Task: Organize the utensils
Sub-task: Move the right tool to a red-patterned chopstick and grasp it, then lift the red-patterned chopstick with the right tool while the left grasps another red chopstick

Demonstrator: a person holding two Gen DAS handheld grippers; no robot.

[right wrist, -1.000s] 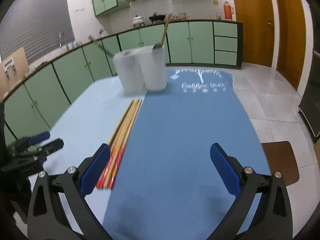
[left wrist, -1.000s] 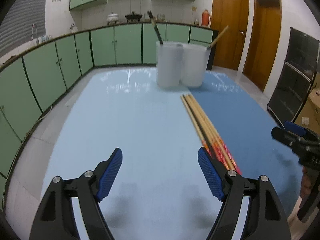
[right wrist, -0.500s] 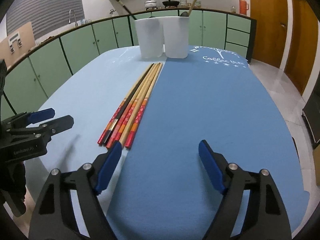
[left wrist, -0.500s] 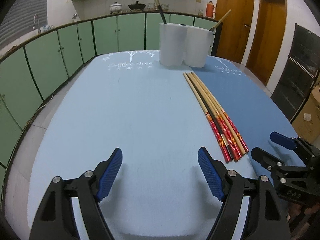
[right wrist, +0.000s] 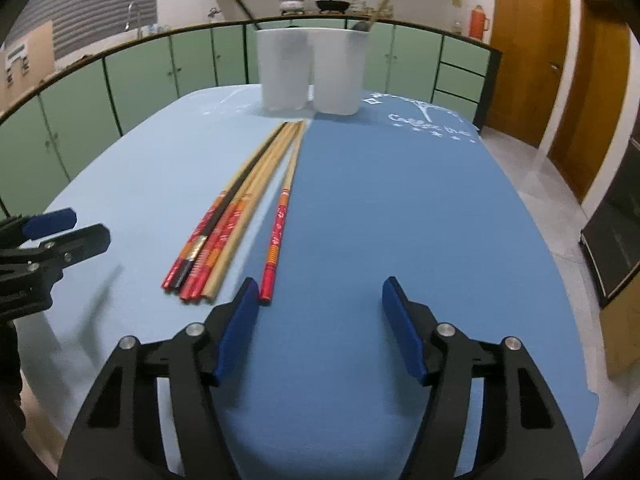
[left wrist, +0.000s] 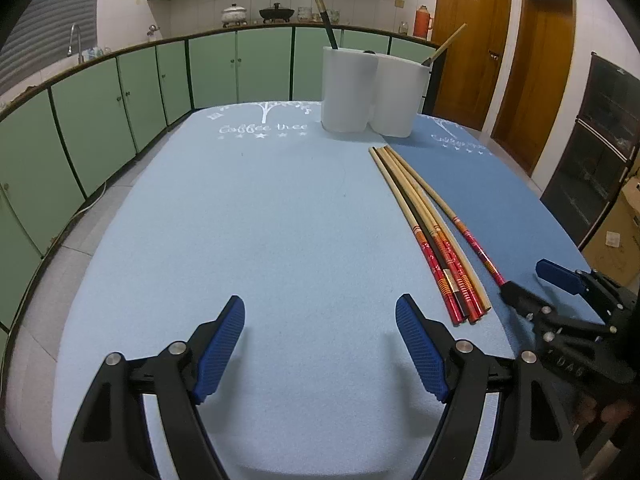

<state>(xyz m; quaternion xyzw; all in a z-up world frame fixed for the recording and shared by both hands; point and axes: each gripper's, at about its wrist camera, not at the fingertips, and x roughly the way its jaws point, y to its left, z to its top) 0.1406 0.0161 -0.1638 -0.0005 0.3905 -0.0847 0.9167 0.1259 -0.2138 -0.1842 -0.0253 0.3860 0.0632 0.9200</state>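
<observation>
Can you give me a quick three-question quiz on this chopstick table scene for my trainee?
1. True or false: one chopstick lies apart from the bundle of chopsticks.
2. How many white holders stand at the far end of the table? A) one B) two C) three
3. Fill in: the right gripper holds ____ between its pads.

Key: 1 true. 2 B. 3 nothing; its jaws have just been closing, with the lone chopstick's red end just beyond its left pad, outside the gap.
</observation>
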